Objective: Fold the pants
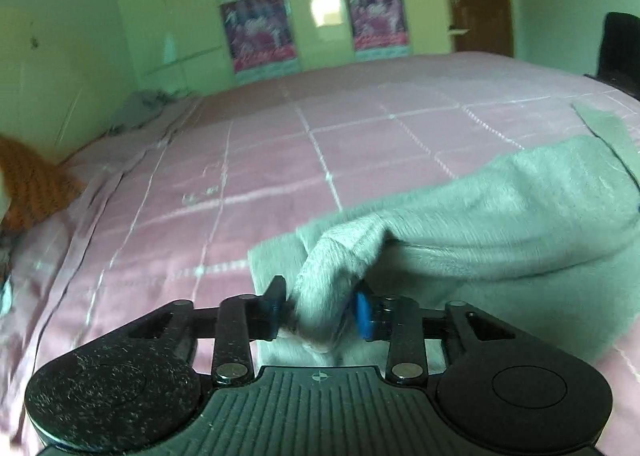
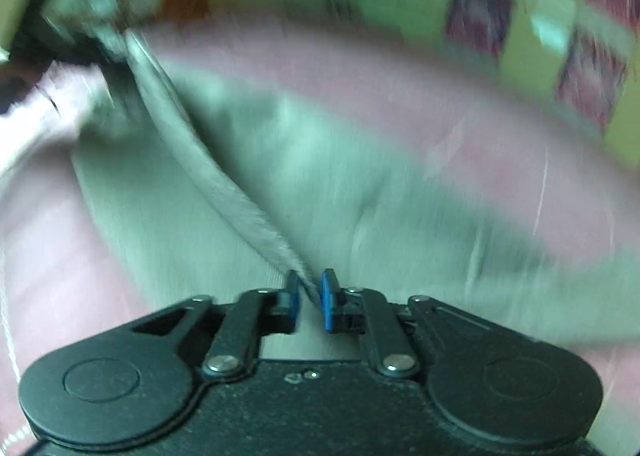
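The pants [image 1: 480,215] are pale grey-green fleece, lying on the pink checked bedspread [image 1: 248,159]. My left gripper [image 1: 320,308] is shut on a bunched corner of the pants, lifted a little off the bed; the cloth stretches away to the right. In the right wrist view, which is blurred, my right gripper [image 2: 310,298] is shut on a thin edge of the pants [image 2: 320,175]; a taut fold [image 2: 208,171] runs from its pads up to the far left, where the other gripper [image 2: 60,35] shows dimly.
A green wardrobe with pink posters [image 1: 260,27] stands behind the bed. An orange knitted thing [image 1: 28,183] lies at the bed's left edge, with crumpled grey cloth [image 1: 144,107] at the far left corner. A dark object [image 1: 620,51] is at the right.
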The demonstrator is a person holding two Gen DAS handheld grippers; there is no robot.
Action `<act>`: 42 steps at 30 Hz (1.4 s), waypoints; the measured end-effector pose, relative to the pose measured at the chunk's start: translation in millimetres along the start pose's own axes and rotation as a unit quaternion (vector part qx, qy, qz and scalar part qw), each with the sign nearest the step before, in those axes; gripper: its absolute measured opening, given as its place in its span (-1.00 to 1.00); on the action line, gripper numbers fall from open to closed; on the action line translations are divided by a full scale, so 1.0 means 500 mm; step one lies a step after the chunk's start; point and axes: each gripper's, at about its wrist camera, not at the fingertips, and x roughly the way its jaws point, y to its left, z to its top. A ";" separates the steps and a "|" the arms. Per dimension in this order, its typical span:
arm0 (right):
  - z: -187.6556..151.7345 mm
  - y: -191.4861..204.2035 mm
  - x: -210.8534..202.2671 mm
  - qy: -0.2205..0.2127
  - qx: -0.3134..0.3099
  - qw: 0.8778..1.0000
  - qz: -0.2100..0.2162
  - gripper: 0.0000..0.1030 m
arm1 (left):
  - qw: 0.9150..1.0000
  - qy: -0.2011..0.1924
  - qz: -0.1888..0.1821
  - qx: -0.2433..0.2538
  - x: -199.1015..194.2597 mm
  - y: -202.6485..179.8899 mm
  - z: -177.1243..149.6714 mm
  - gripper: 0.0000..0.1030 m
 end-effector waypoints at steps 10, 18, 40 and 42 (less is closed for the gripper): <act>-0.011 -0.030 -0.098 -0.050 0.191 0.980 -0.011 -0.17 | 0.988 0.062 0.037 -0.136 -0.127 0.048 -0.061 0.26; -0.027 -0.130 -0.035 -0.009 0.414 0.910 0.002 -0.04 | 0.895 0.066 -0.120 -0.425 -0.102 0.085 -0.105 0.25; -0.155 -0.039 -0.123 -0.106 0.370 0.923 0.000 -0.78 | 0.937 0.141 -0.073 -0.312 -0.003 0.088 -0.059 -0.61; -0.201 -0.034 -0.072 -0.066 0.410 0.910 0.008 -0.80 | 0.936 0.128 -0.067 -0.320 -0.019 0.083 -0.057 -0.61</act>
